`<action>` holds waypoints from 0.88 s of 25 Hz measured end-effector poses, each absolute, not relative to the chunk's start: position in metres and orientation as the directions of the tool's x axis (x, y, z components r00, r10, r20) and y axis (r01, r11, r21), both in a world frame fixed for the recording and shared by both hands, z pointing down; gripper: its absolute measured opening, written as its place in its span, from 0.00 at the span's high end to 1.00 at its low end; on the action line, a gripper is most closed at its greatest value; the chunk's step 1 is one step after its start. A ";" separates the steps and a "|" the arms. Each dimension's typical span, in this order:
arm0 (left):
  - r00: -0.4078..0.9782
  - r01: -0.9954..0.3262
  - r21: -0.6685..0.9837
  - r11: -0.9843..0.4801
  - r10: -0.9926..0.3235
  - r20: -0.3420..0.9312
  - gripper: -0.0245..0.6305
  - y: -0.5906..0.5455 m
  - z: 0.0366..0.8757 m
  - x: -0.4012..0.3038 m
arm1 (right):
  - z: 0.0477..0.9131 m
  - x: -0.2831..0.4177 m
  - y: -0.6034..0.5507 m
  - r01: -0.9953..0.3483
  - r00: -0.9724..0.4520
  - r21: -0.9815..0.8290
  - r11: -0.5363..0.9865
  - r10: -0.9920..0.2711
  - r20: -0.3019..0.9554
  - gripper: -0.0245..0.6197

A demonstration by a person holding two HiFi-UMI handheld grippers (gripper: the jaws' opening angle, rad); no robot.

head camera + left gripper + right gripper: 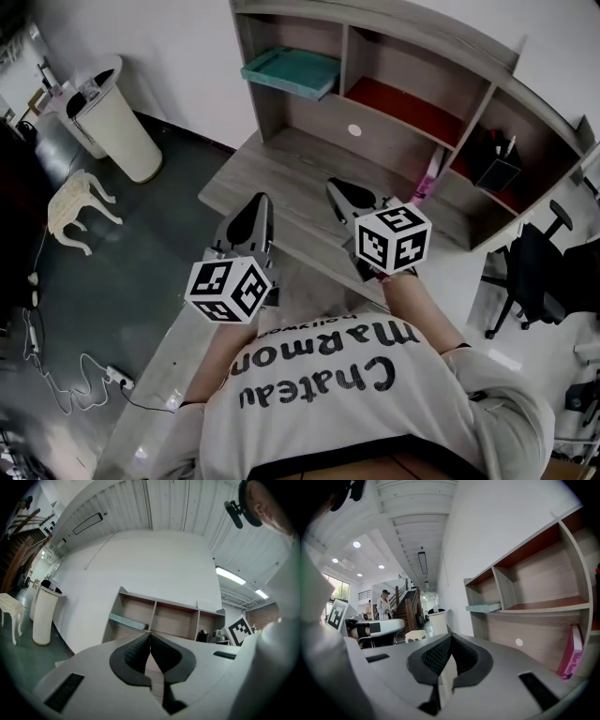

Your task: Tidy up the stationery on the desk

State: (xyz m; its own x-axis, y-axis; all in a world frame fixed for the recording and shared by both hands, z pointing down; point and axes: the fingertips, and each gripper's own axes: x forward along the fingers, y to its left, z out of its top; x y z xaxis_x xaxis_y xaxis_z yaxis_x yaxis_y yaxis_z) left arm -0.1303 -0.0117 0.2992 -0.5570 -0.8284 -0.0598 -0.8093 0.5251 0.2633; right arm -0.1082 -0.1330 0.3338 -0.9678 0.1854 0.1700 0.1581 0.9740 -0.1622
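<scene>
- We read the left tool (257, 208) as clenched and empty, at centre frame.
- The right tool (343, 193) is clenched and empty, over the worktop (281, 173).
- A pink book (431, 174) stands right of centre.

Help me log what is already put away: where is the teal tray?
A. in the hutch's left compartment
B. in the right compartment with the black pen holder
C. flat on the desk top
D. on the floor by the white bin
A: the teal tray sits raised in the leftmost compartment of the hutch, jutting past its front edge, clear of the desk top.
</scene>
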 end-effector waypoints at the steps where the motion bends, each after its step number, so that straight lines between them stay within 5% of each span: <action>1: -0.557 -0.809 0.260 0.527 -0.828 -0.057 0.94 -0.015 0.299 -0.134 | 0.333 -0.113 -0.136 0.157 -0.969 -0.164 0.974 0.184 0.166 0.94; 22: -0.497 -0.835 0.268 0.481 -0.868 0.010 0.94 -0.132 0.327 -0.190 | 0.368 -0.156 -0.244 0.076 -0.967 -0.230 0.970 0.128 0.218 0.94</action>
